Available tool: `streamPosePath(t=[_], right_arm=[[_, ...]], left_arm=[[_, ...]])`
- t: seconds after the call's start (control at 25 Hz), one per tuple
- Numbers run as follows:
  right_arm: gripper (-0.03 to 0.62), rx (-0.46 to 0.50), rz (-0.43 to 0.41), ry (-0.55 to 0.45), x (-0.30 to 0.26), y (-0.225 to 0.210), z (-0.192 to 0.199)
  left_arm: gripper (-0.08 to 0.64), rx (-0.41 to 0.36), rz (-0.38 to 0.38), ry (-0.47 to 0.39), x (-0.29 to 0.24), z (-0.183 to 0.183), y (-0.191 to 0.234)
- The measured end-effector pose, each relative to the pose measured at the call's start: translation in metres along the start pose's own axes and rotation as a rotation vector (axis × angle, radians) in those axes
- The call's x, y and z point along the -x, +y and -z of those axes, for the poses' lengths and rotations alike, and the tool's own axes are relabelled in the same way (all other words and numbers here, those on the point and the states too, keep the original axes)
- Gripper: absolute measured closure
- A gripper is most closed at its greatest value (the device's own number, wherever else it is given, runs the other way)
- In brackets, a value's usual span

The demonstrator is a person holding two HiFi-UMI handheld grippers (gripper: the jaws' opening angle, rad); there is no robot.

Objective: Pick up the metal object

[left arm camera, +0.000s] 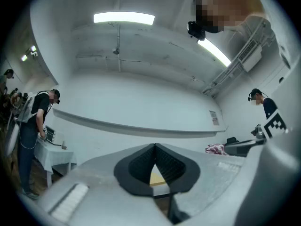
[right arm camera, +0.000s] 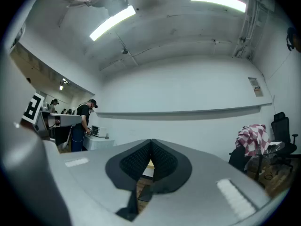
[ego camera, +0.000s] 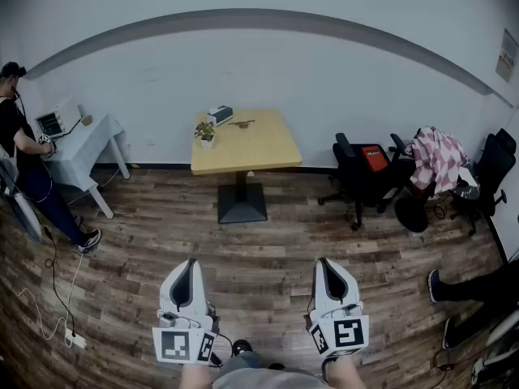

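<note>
Left gripper (ego camera: 190, 267), right gripper (ego camera: 326, 267) (jaws together) face table (ego camera: 243, 148).

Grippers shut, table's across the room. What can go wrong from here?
1. The left gripper and right gripper are both shut and empty; arriving like that, they would likely shove whatever they reach, not grasp it.
2. The thin object on the wooden table is too small to confirm as metal, so a wrong pick is possible.
3. It lies near the potted plant and a small box; a reach could knock them.
</note>
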State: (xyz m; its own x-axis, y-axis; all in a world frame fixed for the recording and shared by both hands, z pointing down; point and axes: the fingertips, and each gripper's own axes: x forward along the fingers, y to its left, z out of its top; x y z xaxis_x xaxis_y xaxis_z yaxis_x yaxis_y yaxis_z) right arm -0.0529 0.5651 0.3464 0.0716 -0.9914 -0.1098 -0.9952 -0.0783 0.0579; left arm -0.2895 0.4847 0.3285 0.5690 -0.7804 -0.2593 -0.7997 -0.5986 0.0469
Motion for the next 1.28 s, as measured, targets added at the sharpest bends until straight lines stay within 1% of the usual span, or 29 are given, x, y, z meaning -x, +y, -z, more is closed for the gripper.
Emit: streamPosePath(t=[0.28, 0.48, 0.68, 0.8, 1.04, 1.28], right_arm=[[0.591, 0.003, 0.009, -0.001, -0.013, 0.005, 0.001], [0.591, 0.007, 0.005, -0.008, -0.032, 0.016, 0.002], [0.591, 0.0, -0.007, -0.047, -0.056, 0.026, -0.003], [0.591, 0.002, -0.003, -0.063, -0.07, 0.03, -0.005], [0.591, 0.0, 0.01, -0.074, -0.092, 0.031, -0.007], [0.591, 0.0, 0.036, -0.057, -0.112, 0.017, -0.003]], left_arm=[[0.555, 0.014, 0.001, -0.001, -0.009, 0.004, 0.013], [0.555, 0.02, 0.01, -0.006, -0.02, 0.007, 0.03], [0.555, -0.014, 0.02, -0.015, -0.036, 0.008, 0.047], [0.555, 0.012, 0.024, -0.036, -0.045, 0.007, 0.061], [0.555, 0.019, 0.044, -0.037, -0.065, 0.009, 0.08], [0.555, 0.03, 0.068, -0.018, -0.093, 0.02, 0.083]])
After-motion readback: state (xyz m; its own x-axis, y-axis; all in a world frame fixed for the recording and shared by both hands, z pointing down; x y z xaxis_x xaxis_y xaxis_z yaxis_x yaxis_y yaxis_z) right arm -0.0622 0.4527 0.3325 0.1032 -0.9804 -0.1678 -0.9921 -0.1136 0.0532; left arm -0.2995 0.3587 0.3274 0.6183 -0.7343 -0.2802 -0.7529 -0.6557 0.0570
